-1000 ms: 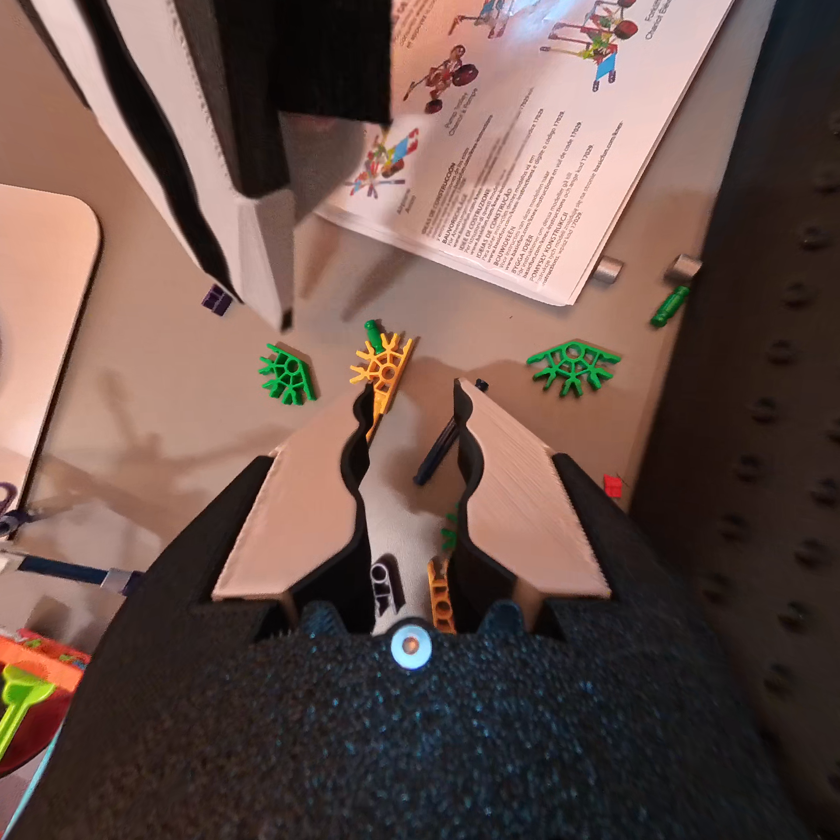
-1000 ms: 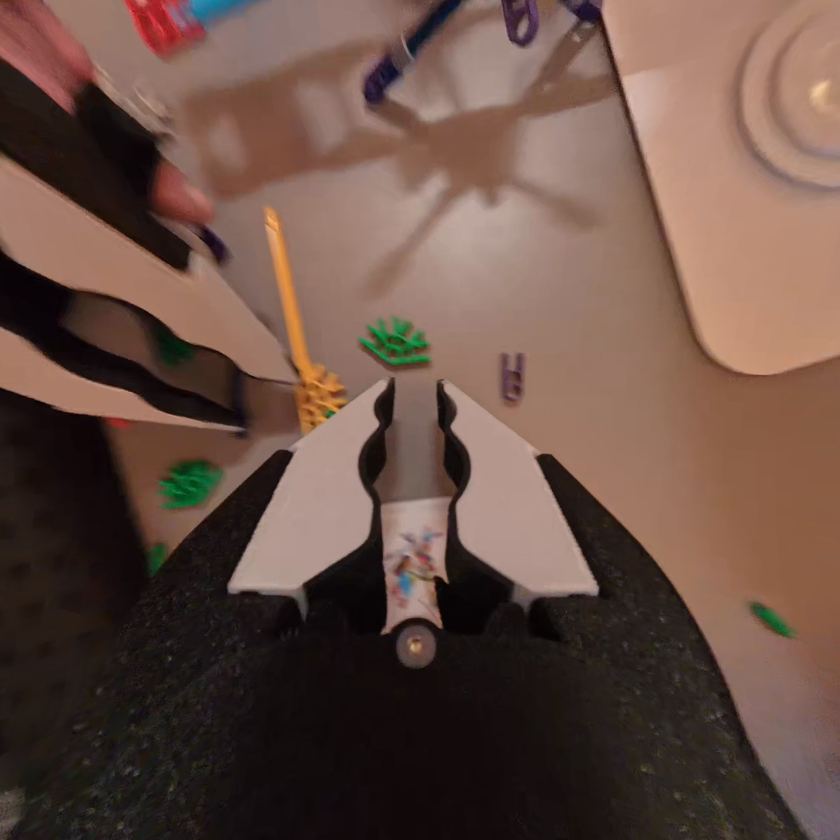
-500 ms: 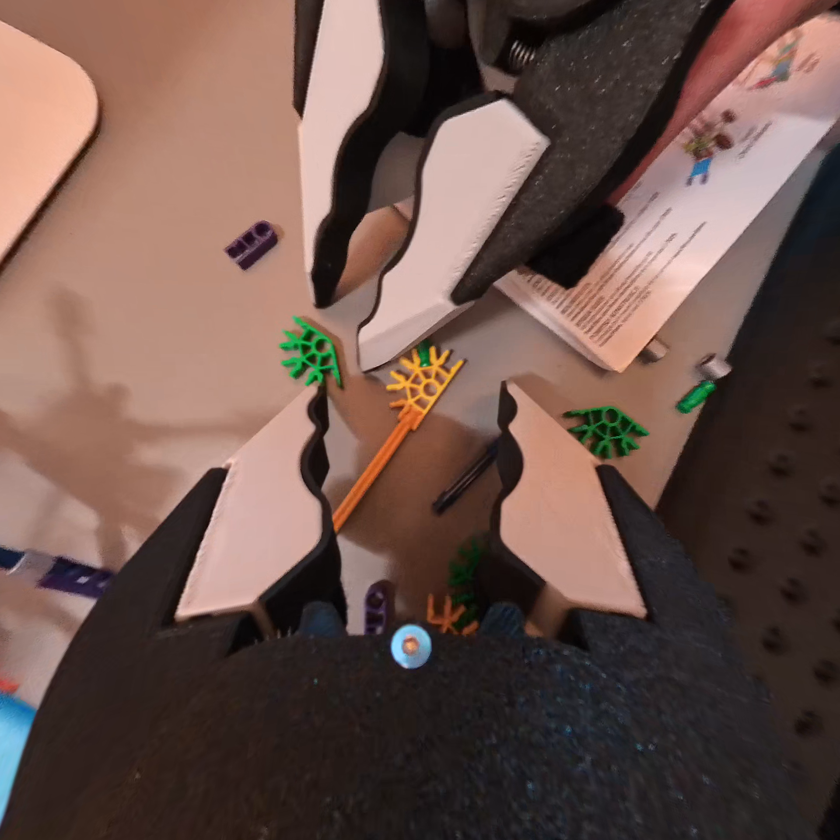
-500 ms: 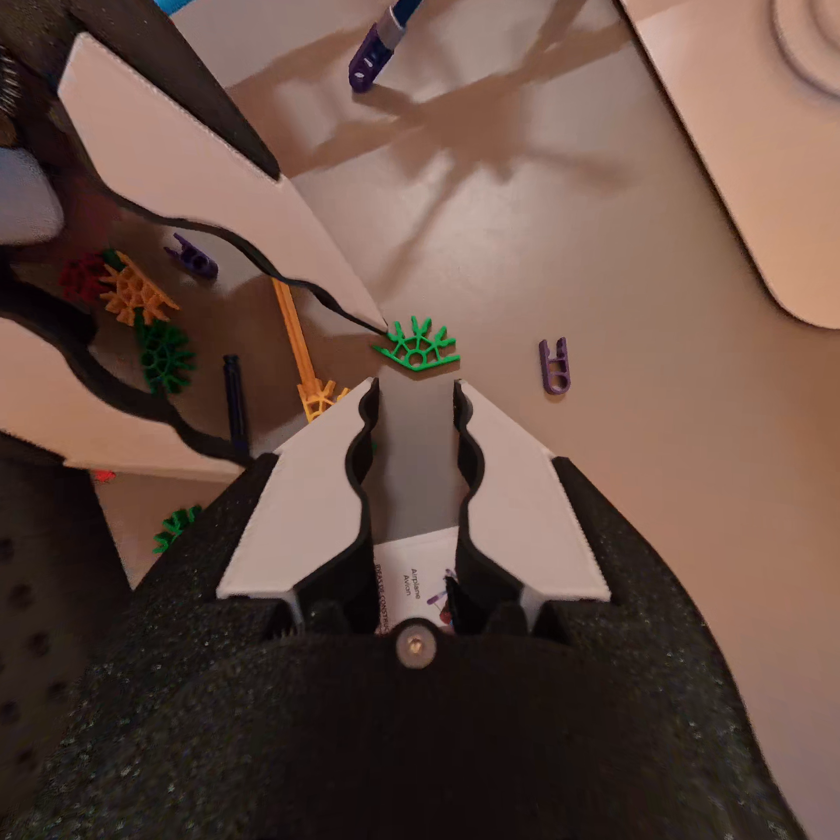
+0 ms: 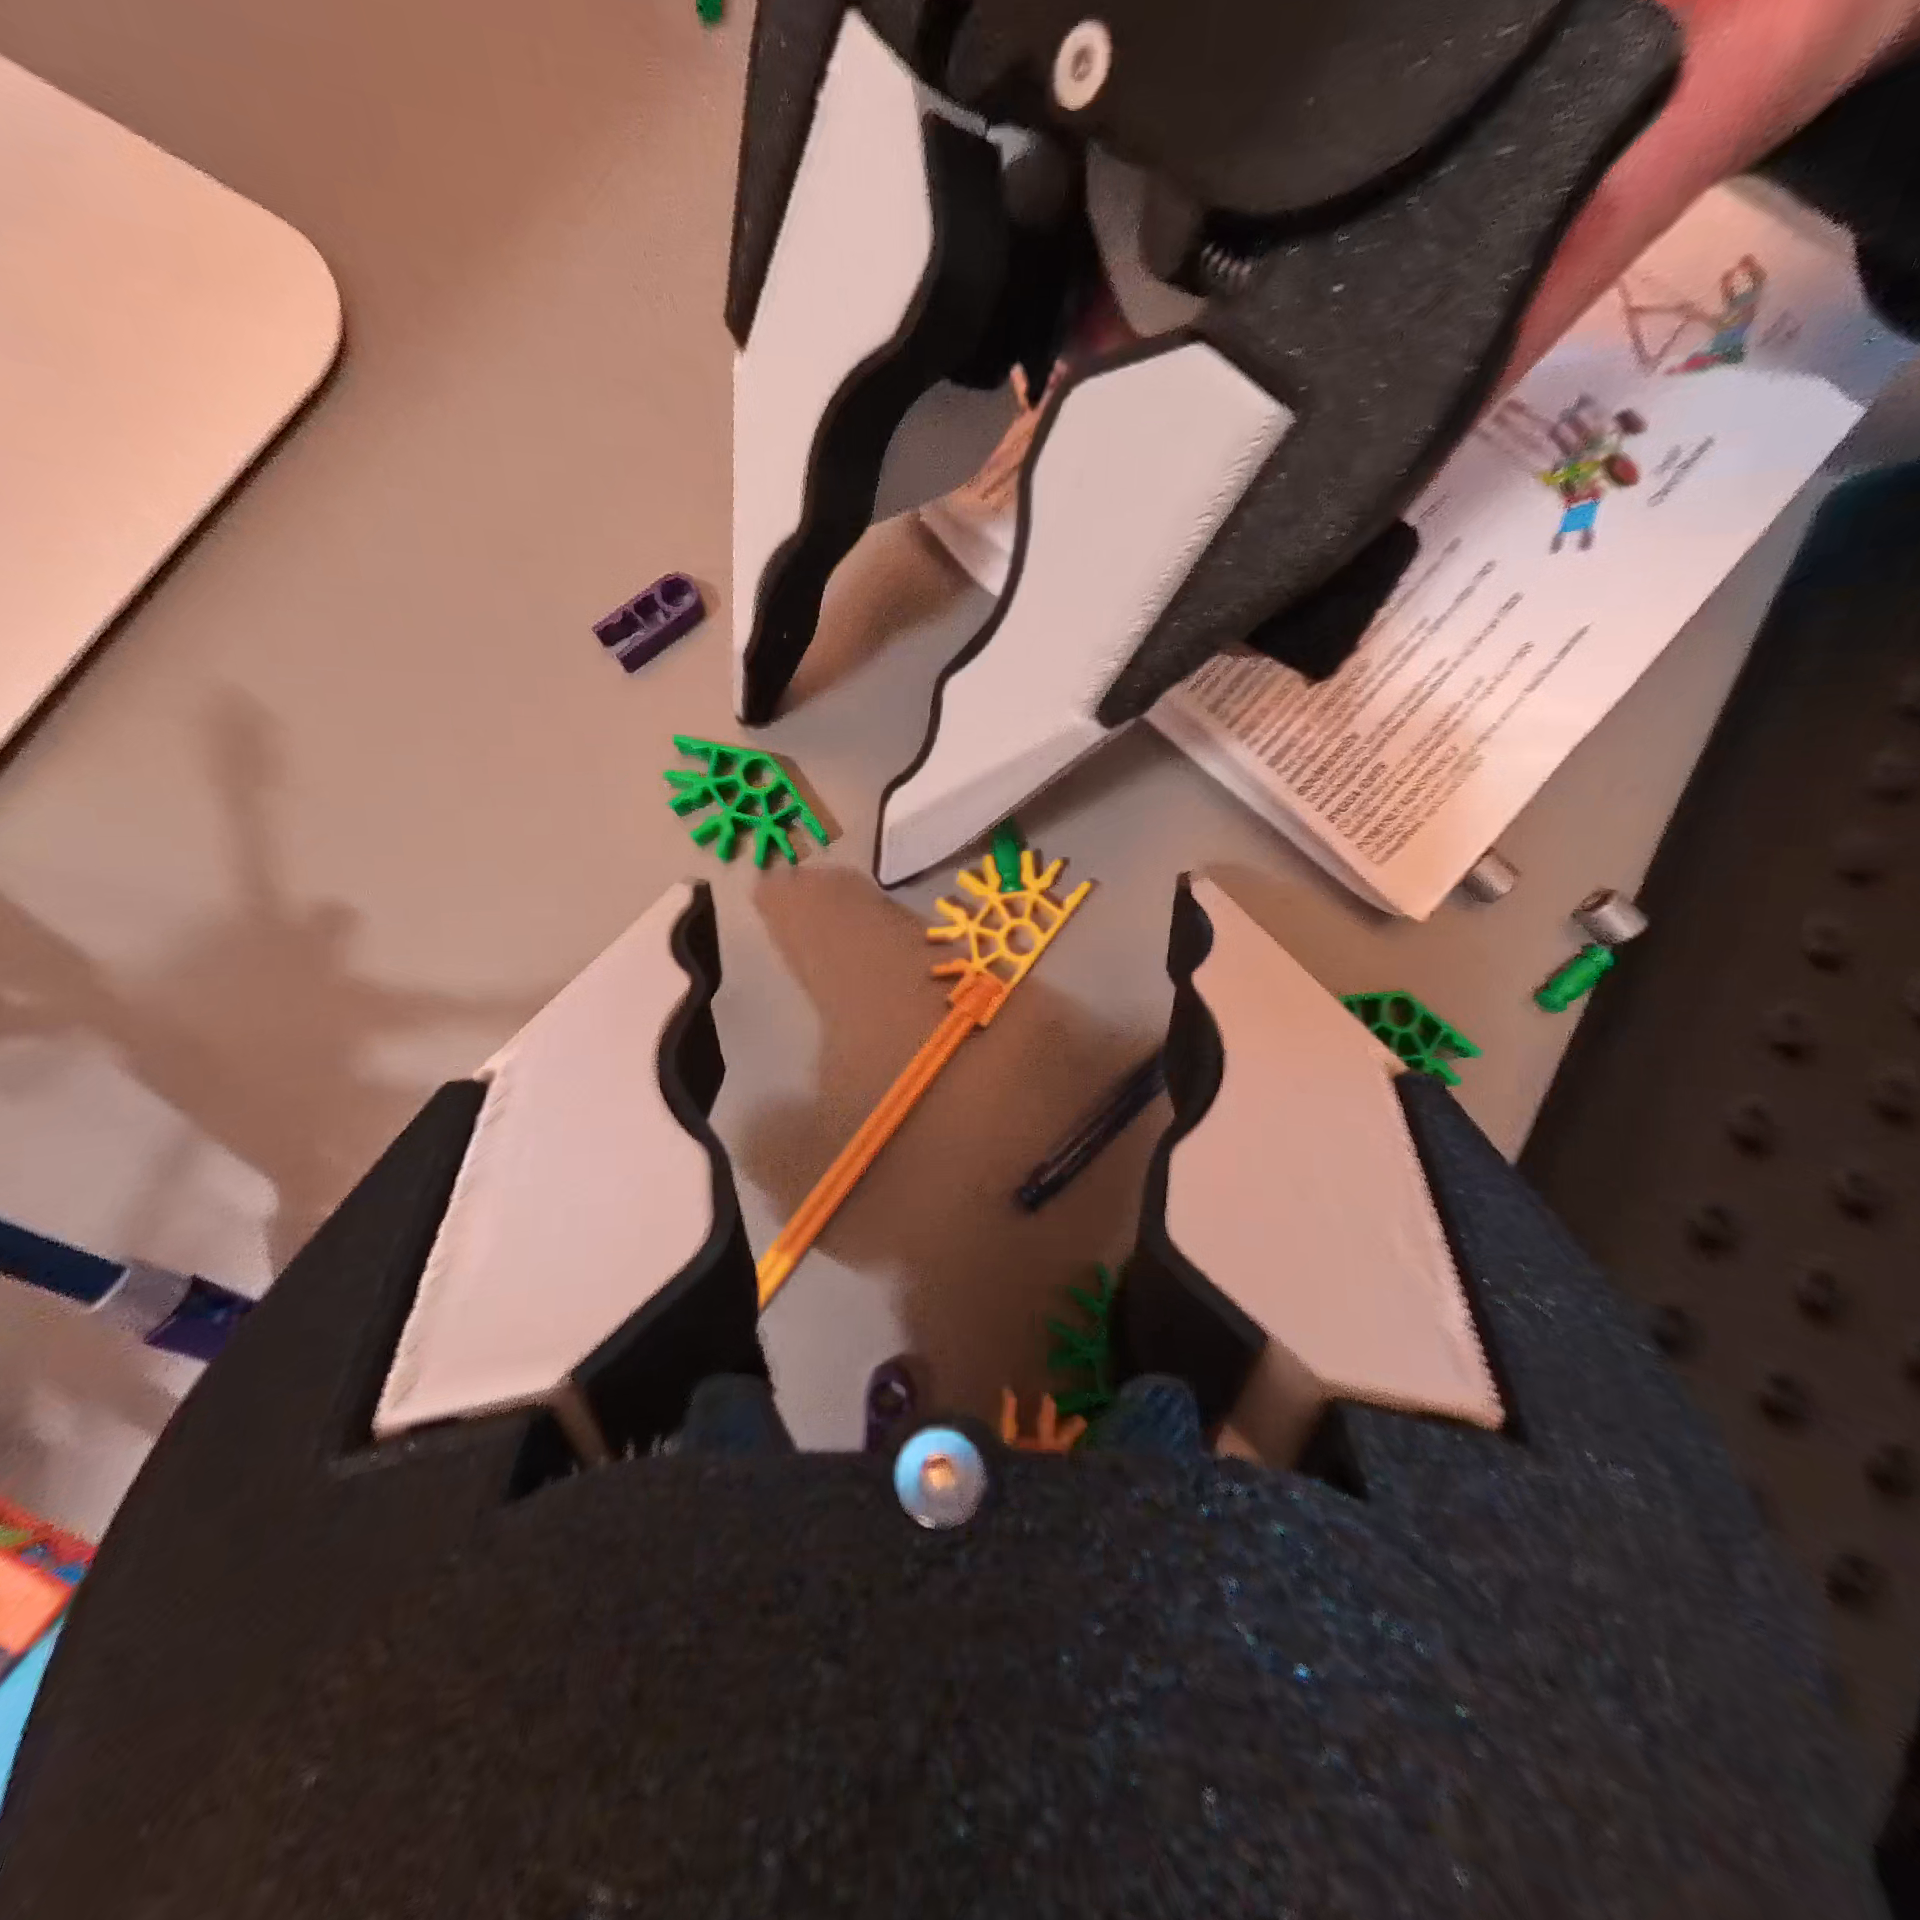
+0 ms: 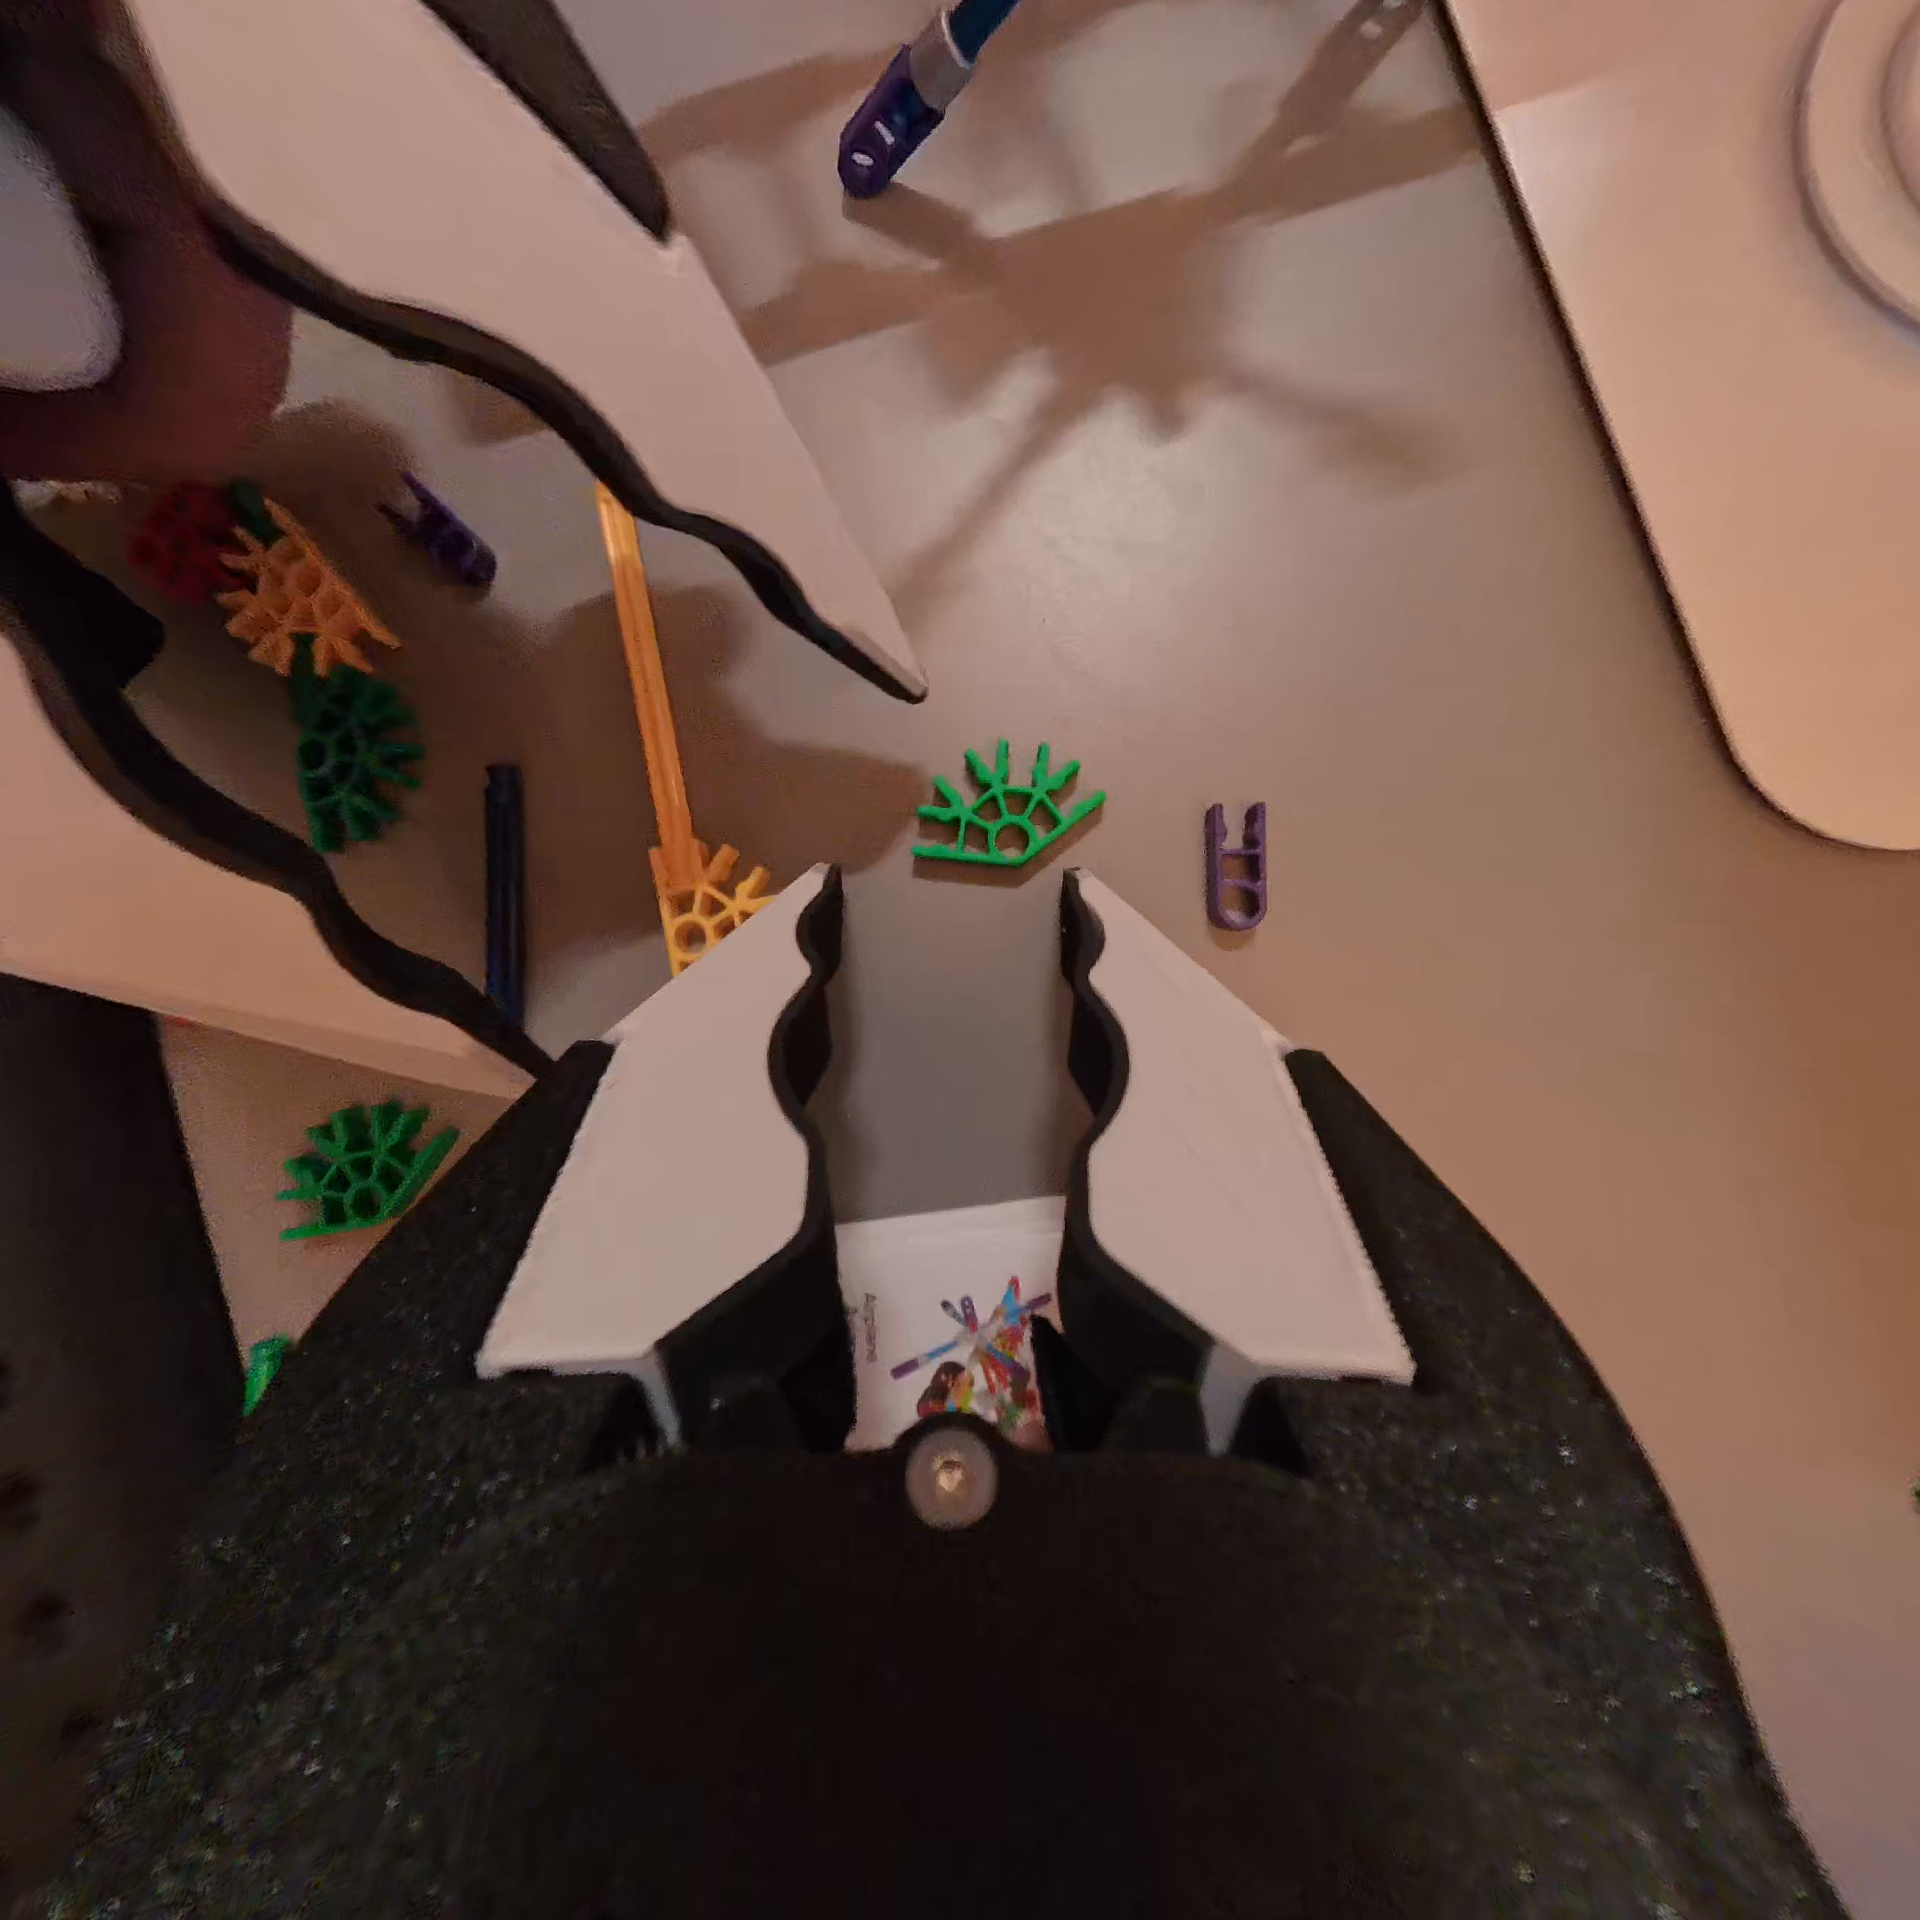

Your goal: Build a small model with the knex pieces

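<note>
My left gripper [image 5: 940, 894] is open wide and empty, low over the table. An orange rod [image 5: 873, 1132] with a yellow fan connector [image 5: 1003, 920] on its end lies flat between its fingers. My right gripper [image 6: 951, 878] is open and empty, with a bright green fan connector [image 6: 1008, 805] just ahead of its tips. In the left wrist view the right gripper [image 5: 826, 790] comes in from above, its tips next to that green connector [image 5: 743, 800] and the yellow one. The left gripper [image 6: 722, 878] fills the right wrist view's upper left.
A purple clip [image 6: 1234, 864] lies right of the green connector. A dark blue rod [image 5: 1091, 1138], another green connector [image 5: 1408, 1029], a small green rod [image 5: 1574, 977] and grey spacers [image 5: 1605, 916] lie to the right. A printed booklet [image 5: 1455, 644] and a pale board [image 5: 156, 364] flank the area.
My left gripper's jaws have opened wide, and the orange rod now lies on the table between them. My right gripper has moved in close to the green connector and opened a little.
</note>
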Available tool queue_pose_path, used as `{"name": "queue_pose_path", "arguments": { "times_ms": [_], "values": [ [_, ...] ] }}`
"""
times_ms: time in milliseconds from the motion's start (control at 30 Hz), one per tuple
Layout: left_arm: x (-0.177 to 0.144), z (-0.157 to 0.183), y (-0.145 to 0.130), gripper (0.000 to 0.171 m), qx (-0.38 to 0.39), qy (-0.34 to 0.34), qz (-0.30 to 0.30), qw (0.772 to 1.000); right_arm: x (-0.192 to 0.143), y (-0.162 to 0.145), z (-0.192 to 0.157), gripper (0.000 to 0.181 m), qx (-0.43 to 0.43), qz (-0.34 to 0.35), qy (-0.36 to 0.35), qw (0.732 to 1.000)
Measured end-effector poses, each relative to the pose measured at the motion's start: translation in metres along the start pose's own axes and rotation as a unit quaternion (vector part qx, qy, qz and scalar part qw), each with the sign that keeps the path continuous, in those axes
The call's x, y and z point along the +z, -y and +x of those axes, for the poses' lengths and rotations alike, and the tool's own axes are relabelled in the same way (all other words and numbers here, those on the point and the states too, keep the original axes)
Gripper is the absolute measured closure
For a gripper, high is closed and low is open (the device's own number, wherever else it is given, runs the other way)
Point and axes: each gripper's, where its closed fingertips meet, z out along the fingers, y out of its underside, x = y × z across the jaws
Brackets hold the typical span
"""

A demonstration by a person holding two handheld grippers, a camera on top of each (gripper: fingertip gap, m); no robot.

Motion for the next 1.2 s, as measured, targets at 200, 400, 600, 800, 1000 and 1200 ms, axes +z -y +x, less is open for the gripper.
{"name": "queue_pose_path", "arguments": {
  "times_ms": [200, 400, 600, 800, 1000, 1200],
  "values": [
    [0.016, 0.015, -0.002, 0.082, 0.010, -0.049, -0.007, 0.999, 0.002, 0.002, 0.000, 0.134, -0.015, 0.007, -0.006, 1.000],
    [0.017, 0.035, 0.001, 0.073, 0.038, -0.098, 0.001, 0.994, 0.002, 0.001, 0.001, 0.139, -0.048, 0.004, 0.003, 0.999],
    [-0.002, 0.021, 0.005, 0.089, 0.039, -0.064, 0.022, 0.997, 0.002, 0.000, 0.010, 0.157, -0.055, 0.024, -0.001, 0.998],
    [0.001, 0.026, -0.008, 0.093, 0.064, -0.057, -0.004, 0.996, -0.004, -0.001, 0.009, 0.157, -0.090, 0.038, 0.010, 0.995],
    [-0.006, 0.049, -0.013, 0.114, 0.139, -0.075, -0.008, 0.987, -0.028, -0.017, -0.018, 0.157, -0.195, 0.018, 0.087, 0.977],
    [-0.006, 0.046, -0.027, 0.118, 0.129, -0.084, -0.027, 0.988, -0.032, -0.025, -0.030, 0.157, -0.303, -0.030, 0.121, 0.945]
  ]
}}
